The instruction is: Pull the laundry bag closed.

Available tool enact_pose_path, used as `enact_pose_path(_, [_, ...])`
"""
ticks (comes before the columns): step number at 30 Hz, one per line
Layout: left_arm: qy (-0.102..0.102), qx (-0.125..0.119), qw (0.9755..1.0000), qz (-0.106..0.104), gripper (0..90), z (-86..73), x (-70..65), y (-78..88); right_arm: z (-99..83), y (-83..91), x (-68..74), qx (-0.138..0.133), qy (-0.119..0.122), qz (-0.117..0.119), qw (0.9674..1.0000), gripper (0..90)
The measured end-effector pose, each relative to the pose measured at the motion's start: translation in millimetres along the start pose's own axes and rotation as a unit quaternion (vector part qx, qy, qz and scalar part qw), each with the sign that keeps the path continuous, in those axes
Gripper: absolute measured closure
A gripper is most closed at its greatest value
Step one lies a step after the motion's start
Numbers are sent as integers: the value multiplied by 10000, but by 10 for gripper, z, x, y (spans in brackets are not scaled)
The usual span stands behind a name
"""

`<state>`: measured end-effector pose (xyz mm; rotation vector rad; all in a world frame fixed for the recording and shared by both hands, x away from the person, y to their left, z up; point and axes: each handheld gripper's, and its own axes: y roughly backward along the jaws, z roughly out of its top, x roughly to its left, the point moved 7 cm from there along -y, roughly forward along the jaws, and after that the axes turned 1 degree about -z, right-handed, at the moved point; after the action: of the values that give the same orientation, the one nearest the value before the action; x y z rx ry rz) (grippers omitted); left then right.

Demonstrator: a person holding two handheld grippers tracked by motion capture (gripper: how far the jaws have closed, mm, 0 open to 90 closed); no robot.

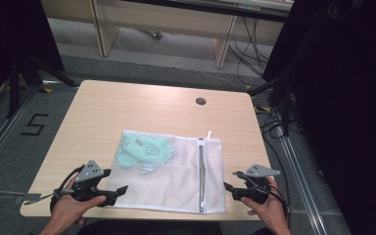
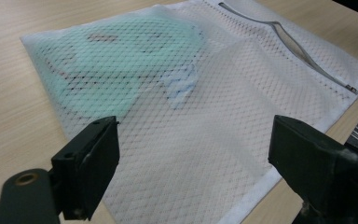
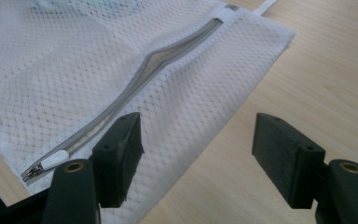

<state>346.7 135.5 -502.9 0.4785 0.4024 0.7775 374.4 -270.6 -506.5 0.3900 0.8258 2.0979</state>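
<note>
One white mesh laundry bag (image 1: pixel 171 171) lies on one wooden worktop (image 1: pixel 127 107), with one grey zipper (image 1: pixel 201 171) along it. Inside sits one pale green garment (image 1: pixel 139 149). Two claws: left claw (image 1: pixel 120 191), right claw (image 1: pixel 229 180). One round grommet (image 1: pixel 200 101) at twelve o'clock.

The bag (image 1: pixel 176 176) is white mesh cloth, thin and see-through, with a fine diamond weave and a smoother woven hem round its edges. Its zip (image 3: pixel 135 86) has grey cloth tape and a small shiny metal pull (image 3: pixel 44 165). Inside lies pale green, soft-looking cloth (image 2: pixel 121 65). The table (image 1: pixel 142 105) is light wood-grain laminate, smooth and matt. The gripper jaws are black matt plastic, with scuffed, dusty pads (image 3: pixel 133 140).
</note>
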Motion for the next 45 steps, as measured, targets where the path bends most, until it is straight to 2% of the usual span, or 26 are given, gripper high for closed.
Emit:
enact_pose_path(3, [-39, -37, 10000, -8, 158, 10, 1, -6, -17, -12, 4, 49, 117, 13, 9999, 301])
enact_pose_path(4, [-68, -28, 10000, 0, 158, 7, -1, -8, -22, -15, 15, 64, 58, -34, 10000, 283])
enact_pose_path(5, [-145, 131, 9998, -18, 157, -20, 2, 5, -24, -11, 16, 82, 7, -44, 10000, 275])
enact_pose_path(6, [3, -17, 10000, -17, 157, -2, -26, -22, -21, -11, 11, 65, 20, -18, 10000, 275])
enact_pose_path(7, [3, -17, 10000, -17, 157, -2, -26, -22, -21, -9, 11, 53, 7, -15, 10000, 274])
enact_pose_path(11, [-151, 59, 9999, -45, 157, -1, -30, -24, -16, -7, -3, 25, 106, -3, 9999, 254])
enact_pose_path(13, [8, 12, 9999, -138, 150, 13, -49, -37, -20, -23, 41, 53, 187, 80, 9998, 236])
enact_pose_path(15, [9, -22, 9999, -101, 150, 18, -54, -44, -27, -27, 53, 88, 298, 129, 9994, 235])
enact_pose_path(16, [-114, 8, 9998, -132, 149, 20, -66, -55, -24, -36, 85, 103, 319, 183, 9993, 234])
enact_pose_path(18, [-113, -5, 9999, -110, 149, 18, -82, -73, -20, -34, 98, 119, 342, 232, 9991, 219])
enact_pose_path(21, [-348, 75, 9993, -99, 151, 30, -101, -110, -15, -33, 107, 80, 323, 259, 9991, 218])
enact_pose_path(22, [-294, 17, 9995, -100, 150, 43, -128, -134, -12, -34, 112, 77, 322, 280, 9991, 220])
enact_pose_path(23, [-336, 54, 9993, -121, 152, 41, -147, -147, -6, -48, 109, 16, 429, 306, 9986, 220])
enact_pose_path(25, [-408, 0, 9991, -143, 168, 54, -201, -193, -7, -48, 122, 47, 463, 354, 9983, 221])
enact_pose_path(26, [-481, 63, 9985, -247, 188, 50, -244, -225, -11, -44, 154, 83, 338, 358, 9988, 222])
enact_pose_path(28, [-513, 54, 9982, -319, 193, 56, -309, -263, -5, -57, 150, 82, 432, 368, 9984, 217])
enact_pose_path(30, [-545, 25, 9979, -352, 196, 60, -335, -278, -10, -55, 163, 149, 402, 401, 9983, 218])
enact_pose_path(31, [-551, -41, 9973, -490, 195, 72, -386, -300, -7, -61, 186, 135, 412, 445, 9981, 220])
enact_pose_path(34, [-598, -46, 9962, -638, 192, 85, -448, -326, 3, -76, 204, 106, 555, 518, 9971, 222])
enact_pose_path(36, [-563, -117, 9960, -687, 192, 94, -476, -344, -2, -79, 239, 122, 442, 531, 9975, 224])
enact_pose_path(38, [-721, -56, 9939, -830, 198, 91, -570, -396, 11, -98, 256, 103, 613, 608, 9962, 235])
enact_pose_path(39, [-780, -49, 9929, -893, 207, 84, -616, -426, 8, -96, 301, 162, 495, 663, 9964, 238])
enact_pose_path(40, [-852, 43, 9917, -959, 209, 75, -646, -442, 14, -105, 299, 155, 640, 699, 9954, 244])
enact_pose_path(41, [-1041, 66, 9901, -942, 210, 71, -666, -473, 5, -100, 330, 219, 572, 755, 9953, 249])
enact_pose_path(43, [-1017, 150, 9896, -1006, 218, 57, -713, -497, 13, -112, 334, 178, 672, 763, 9947, 249])
enact_pose_path(45, [-1194, 200, 9863, -1119, 243, 44, -807, -578, 23, -132, 370, 234, 778, 828, 9932, 261])
